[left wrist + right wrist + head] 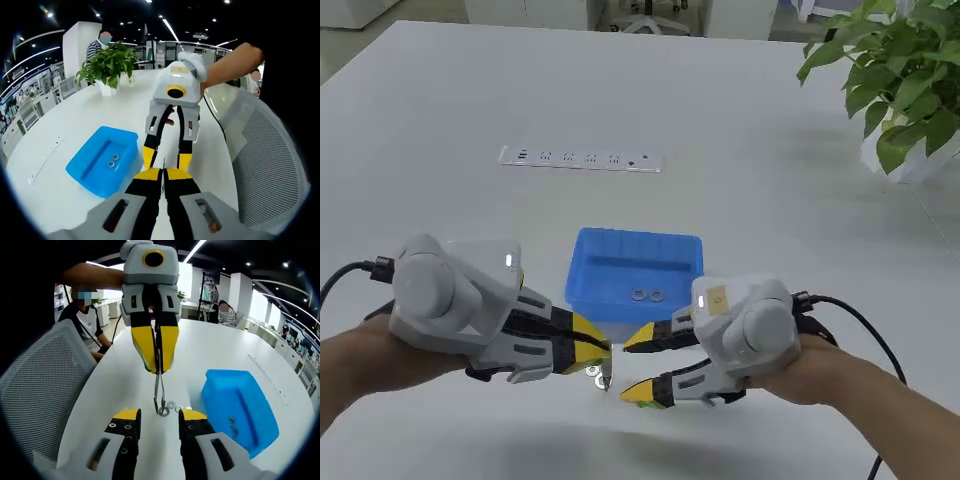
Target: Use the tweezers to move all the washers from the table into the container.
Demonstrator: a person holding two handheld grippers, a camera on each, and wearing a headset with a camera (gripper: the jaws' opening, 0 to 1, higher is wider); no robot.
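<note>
My left gripper [598, 348] is shut on thin metal tweezers [159, 385], which point down at the white table. In the right gripper view the tweezer tips are at a washer [163, 411], and a few more washers [180, 408] lie just beside it. The right gripper [629, 369] faces the left one, open, with its jaws on either side of those washers [592, 372] and holding nothing. Just behind both grippers stands the blue container [635, 265] with two washers [647, 295] inside. It also appears as the container [102, 160] in the left gripper view.
A white power strip [580, 158] lies farther back on the table. A potted plant [900, 80] stands at the far right corner. A grey mesh chair [270, 165] is close behind the near table edge. People are in the room beyond.
</note>
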